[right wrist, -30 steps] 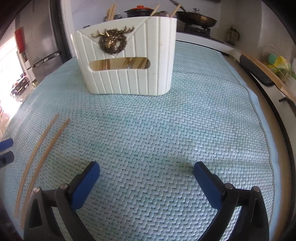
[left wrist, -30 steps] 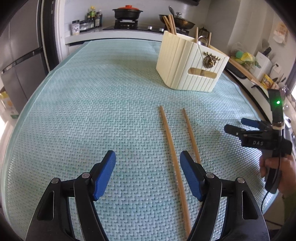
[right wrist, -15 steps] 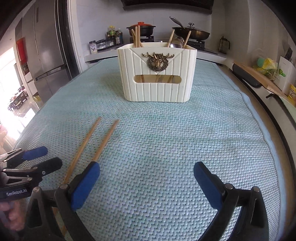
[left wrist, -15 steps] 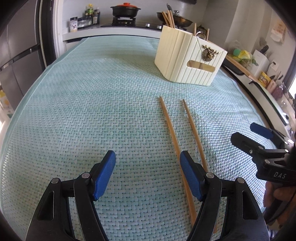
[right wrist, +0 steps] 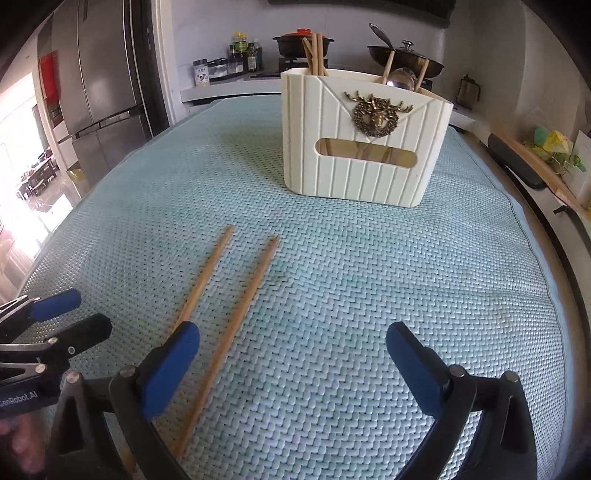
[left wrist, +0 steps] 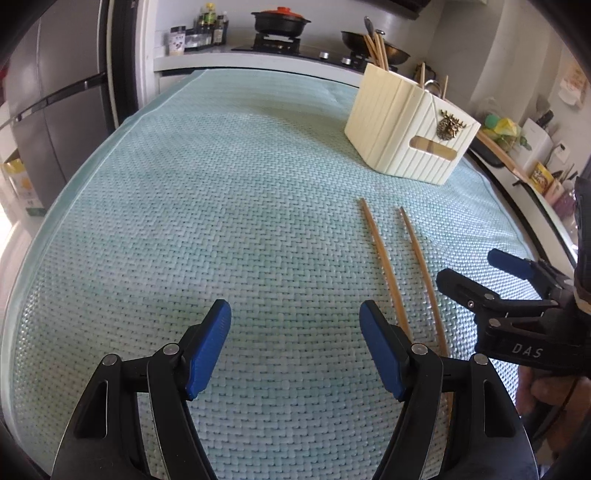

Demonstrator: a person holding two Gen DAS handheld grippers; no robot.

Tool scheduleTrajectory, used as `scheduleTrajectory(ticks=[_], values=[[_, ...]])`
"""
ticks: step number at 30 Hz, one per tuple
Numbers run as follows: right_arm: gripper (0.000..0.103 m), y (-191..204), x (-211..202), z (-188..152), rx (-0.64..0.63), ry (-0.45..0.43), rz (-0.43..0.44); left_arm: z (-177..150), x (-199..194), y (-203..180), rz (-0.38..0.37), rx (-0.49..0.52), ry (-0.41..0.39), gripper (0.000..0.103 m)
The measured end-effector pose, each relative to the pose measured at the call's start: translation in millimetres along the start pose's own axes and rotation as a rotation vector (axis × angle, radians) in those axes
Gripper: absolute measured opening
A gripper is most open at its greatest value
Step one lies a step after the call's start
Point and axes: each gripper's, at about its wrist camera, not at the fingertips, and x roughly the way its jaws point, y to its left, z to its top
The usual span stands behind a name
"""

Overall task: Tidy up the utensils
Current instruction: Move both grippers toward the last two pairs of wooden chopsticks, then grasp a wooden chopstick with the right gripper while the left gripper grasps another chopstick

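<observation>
Two wooden chopsticks (left wrist: 384, 258) lie side by side on the teal woven mat (left wrist: 221, 206), pointing toward a cream ribbed utensil holder (left wrist: 406, 133) with a brass deer emblem. The holder (right wrist: 365, 147) stands upright and has chopsticks and a spoon in it. My left gripper (left wrist: 295, 343) is open and empty, just left of the chopsticks' near ends. My right gripper (right wrist: 291, 365) is open and empty, with the chopsticks (right wrist: 243, 299) by its left finger. It also shows in the left wrist view (left wrist: 476, 273). The left gripper also shows in the right wrist view (right wrist: 70, 314).
A stove counter with a red-lidded pot (left wrist: 280, 18), a wok (right wrist: 406, 55) and spice bottles (right wrist: 240, 51) lies behind the table. A steel fridge (right wrist: 99, 85) stands at the left. A board and packets (left wrist: 517, 147) line the right side.
Both grippers have drawn back toward the table's near side and the right one has swung left, so the chopsticks now lie close in front of both. Both stay open.
</observation>
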Motion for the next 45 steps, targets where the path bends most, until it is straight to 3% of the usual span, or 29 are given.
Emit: scheduleTrajectory(ticks=[3,6,12,24,39,42,44,45], values=[[0.079,11.2,7.3,0.1,-0.054,0.033,-0.012,-0.8,-1.6,-1.2,-0.002,0.000,-0.002,0.074],[0.065,11.5,12.7,-3.1,-0.073,0.060,-0.034,-1.7,-1.6,-6.0,-0.009,0.014,-0.001,0.074],[0.052,-2.1,1.3,-8.7,-0.052,0.048,-0.055,-2.1,-0.7,-17.6,-0.033,0.042,0.009,0.074],[0.049,-45.6,-3.5,-24.7,0.033,0.085,-0.023,15.1,25.0,-46.3,-0.104,0.104,0.119,0.074],[0.047,-77.8,3.8,-15.6,0.103,0.101,-0.020,40.2,59.6,-80.5,-0.017,0.230,0.151,0.072],[0.034,-71.9,10.3,-9.7,0.074,0.086,-0.038,42.2,60.7,-82.7,0.000,0.243,0.149,0.066],[0.023,-69.6,15.2,-3.8,0.070,0.078,-0.029,45.0,60.7,-82.8,-0.016,0.241,0.159,0.052],[0.016,-68.9,17.0,-1.4,0.070,0.085,-0.022,46.5,60.8,-81.8,-0.022,0.237,0.166,0.050]])
